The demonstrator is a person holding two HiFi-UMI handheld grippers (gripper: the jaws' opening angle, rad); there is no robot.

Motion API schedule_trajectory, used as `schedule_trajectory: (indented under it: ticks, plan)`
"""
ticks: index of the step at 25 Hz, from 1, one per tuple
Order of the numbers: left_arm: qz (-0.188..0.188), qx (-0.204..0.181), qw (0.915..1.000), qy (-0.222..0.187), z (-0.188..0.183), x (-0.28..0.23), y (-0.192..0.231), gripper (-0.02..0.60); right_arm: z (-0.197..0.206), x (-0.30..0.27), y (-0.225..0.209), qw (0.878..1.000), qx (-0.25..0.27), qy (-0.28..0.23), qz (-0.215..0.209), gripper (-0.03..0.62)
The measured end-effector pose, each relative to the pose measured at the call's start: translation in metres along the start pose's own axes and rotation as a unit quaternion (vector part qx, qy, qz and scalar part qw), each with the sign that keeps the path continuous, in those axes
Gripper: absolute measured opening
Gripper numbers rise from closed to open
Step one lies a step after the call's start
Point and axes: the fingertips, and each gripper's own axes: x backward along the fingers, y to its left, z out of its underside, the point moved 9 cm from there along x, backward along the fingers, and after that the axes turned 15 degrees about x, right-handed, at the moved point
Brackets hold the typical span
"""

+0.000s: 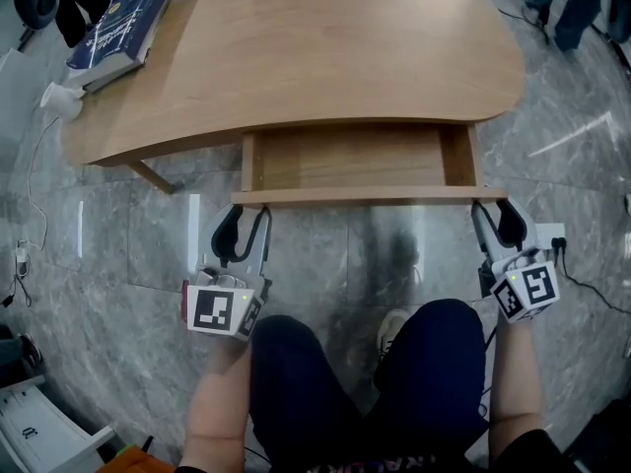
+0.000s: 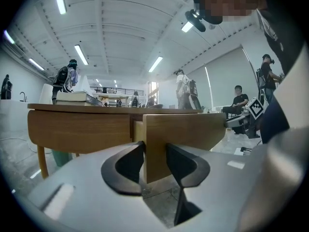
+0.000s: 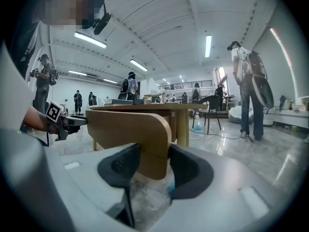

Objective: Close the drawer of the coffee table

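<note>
The wooden coffee table [image 1: 325, 47] has its drawer [image 1: 350, 156] pulled out toward me, and nothing shows inside it. The drawer front [image 1: 370, 196] is a long wooden panel. My left gripper [image 1: 244, 220] stands open at the panel's left end. In the left gripper view the panel's left edge [image 2: 188, 129] shows between the open jaws of the gripper [image 2: 154, 151]. My right gripper [image 1: 498, 215] stands open at the panel's right end. The rounded end of the panel [image 3: 125, 129] shows between its jaws [image 3: 154, 153]. Whether the fingertips touch the panel I cannot tell.
A stack of books [image 1: 123, 23] lies on the table's far left corner. A power strip [image 1: 550, 236] with a cable lies on the marble floor right of my right gripper. My knees [image 1: 365, 382] are just behind the grippers. Several people stand in the room beyond the table.
</note>
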Motion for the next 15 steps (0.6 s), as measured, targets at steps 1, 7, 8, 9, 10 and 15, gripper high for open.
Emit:
schedule_trajectory:
  ticks: [1,7,8,9,10,15]
  plan:
    - [-0.002,0.003,1.0000,0.000,-0.001,-0.002,0.000,0.153,0.000,-0.002,-0.001,1.000,-0.001,0.000,0.000,0.190]
    - [0.011,0.003,0.9999,-0.003,0.003,-0.014,0.006,0.153,-0.003,-0.013,-0.009,1.000,-0.001,0.009,0.001,0.190]
    - [0.010,0.002,0.9999,-0.004,0.002,-0.016,0.006,0.153,-0.003,-0.016,-0.010,1.000,-0.002,0.010,0.002,0.190]
    - [0.008,0.002,1.0000,-0.005,0.000,-0.018,0.005,0.153,-0.004,-0.018,-0.011,1.000,-0.003,0.011,0.004,0.190]
    - [0.006,0.002,1.0000,-0.006,-0.001,-0.020,0.005,0.153,-0.004,-0.020,-0.011,1.000,-0.005,0.013,0.004,0.190]
    - [-0.003,0.009,0.9999,-0.008,-0.003,-0.031,0.009,0.152,-0.006,-0.032,-0.017,1.000,-0.008,0.023,0.004,0.190]
